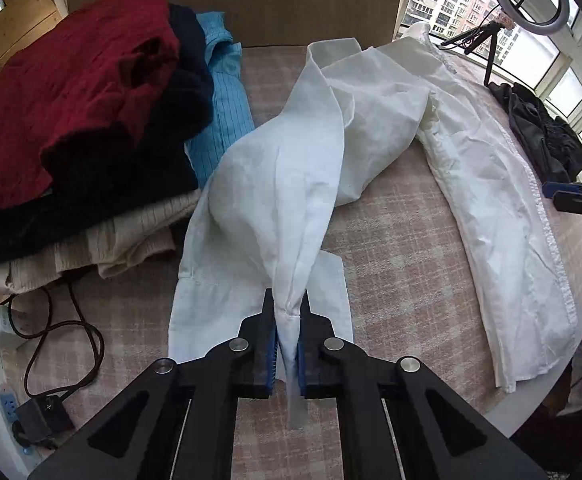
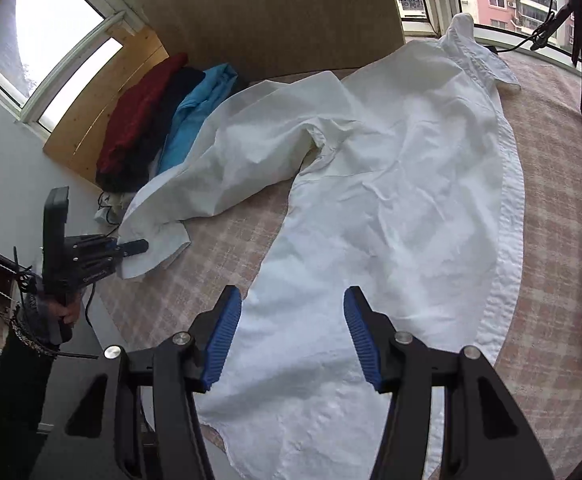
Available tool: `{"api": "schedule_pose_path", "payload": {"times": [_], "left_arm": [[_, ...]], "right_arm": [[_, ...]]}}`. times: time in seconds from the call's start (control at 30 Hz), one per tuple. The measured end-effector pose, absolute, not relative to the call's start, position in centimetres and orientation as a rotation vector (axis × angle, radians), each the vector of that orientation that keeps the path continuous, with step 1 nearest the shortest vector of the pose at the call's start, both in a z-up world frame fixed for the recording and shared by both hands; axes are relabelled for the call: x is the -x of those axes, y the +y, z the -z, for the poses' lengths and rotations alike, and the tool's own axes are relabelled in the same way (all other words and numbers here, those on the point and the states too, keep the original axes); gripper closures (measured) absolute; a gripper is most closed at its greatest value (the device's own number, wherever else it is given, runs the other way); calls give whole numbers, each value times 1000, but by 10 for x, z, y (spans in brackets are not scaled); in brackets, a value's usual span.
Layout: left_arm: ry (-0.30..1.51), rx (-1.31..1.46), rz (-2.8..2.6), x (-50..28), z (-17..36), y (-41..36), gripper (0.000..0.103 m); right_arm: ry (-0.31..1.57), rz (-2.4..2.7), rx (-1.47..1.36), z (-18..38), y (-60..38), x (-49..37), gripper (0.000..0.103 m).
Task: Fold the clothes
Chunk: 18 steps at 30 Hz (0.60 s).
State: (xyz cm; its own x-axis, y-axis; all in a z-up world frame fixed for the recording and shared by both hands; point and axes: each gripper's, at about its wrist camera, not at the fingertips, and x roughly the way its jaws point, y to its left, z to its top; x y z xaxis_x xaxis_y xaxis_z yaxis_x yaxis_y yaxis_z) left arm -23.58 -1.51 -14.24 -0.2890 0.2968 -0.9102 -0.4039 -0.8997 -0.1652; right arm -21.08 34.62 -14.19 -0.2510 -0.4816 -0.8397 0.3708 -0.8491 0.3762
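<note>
A white shirt (image 1: 491, 184) lies spread on the pink checked cover (image 1: 403, 248), collar at the far end. My left gripper (image 1: 288, 308) is shut on the cuff end of its sleeve (image 1: 275, 184), which rises bunched from the cover into the blue pads. The right wrist view shows the same gripper (image 2: 131, 248) at the left, clamped on that sleeve end. My right gripper (image 2: 293, 304) is open over the lower body of the shirt (image 2: 403, 184), with cloth below its fingers and nothing pinched between them. Its tips (image 1: 571, 196) show at the right edge of the left wrist view.
Folded clothes are stacked at the far left, a red knit (image 1: 71, 92) on top, then dark, blue and beige pieces. Cables and a power strip (image 1: 7, 400) lie at the near left edge. A dark garment (image 1: 543, 136) and a ring-light tripod (image 1: 491, 40) stand far right.
</note>
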Motion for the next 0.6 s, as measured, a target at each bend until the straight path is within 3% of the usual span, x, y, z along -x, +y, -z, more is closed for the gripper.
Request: {"api": "schedule_pose_path", "payload": {"times": [0.1,0.23,0.33,0.4,0.47,0.6], "left_arm": [[-13,1474,-2162,259,77,-59,97],[33,1426,-2230,294,15,-108,97],[74,1530,-2242,331,31,-131,96],[89,1624,-2262,350,58,-140,90],[84,1672,-2275,358,72,-145,76],[84,1716,-2304,366,88,-152,72]], "right_arm": [[-178,2142,-1544,160,348,206,50],[-174,2153,-1592,179,338,204,50],[-146,2143,-1631,194,327,206,50],[-140,2142,-1649,201,323,207,50],[-135,2146,-1640,198,324,206,50],[-162,2162,-1581,174,336,190,50]]}}
